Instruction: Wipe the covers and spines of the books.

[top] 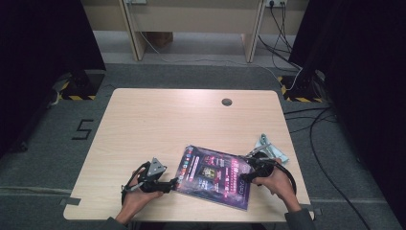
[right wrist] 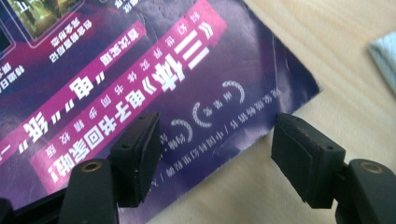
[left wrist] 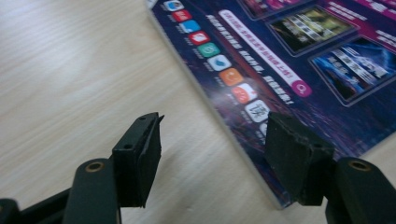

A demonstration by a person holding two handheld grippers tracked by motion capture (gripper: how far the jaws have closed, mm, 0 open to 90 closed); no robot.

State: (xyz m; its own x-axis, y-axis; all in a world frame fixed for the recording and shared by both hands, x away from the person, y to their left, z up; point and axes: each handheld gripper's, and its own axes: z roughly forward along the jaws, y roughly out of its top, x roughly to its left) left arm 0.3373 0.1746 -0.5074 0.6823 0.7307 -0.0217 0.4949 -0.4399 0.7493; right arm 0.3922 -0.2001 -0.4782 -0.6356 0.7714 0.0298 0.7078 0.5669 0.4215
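While one magazine [top: 215, 176] lies flat, two grippers flank it.

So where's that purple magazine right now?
In the high view the purple magazine lies flat at the table's near edge, between the left gripper and right gripper.

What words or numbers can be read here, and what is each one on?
"5": black mark on the floor.
"课": white app icon on the magazine cover.
"三体": pink banner on that cover, seen upside down.
Other cover print: too small or blurred to read.
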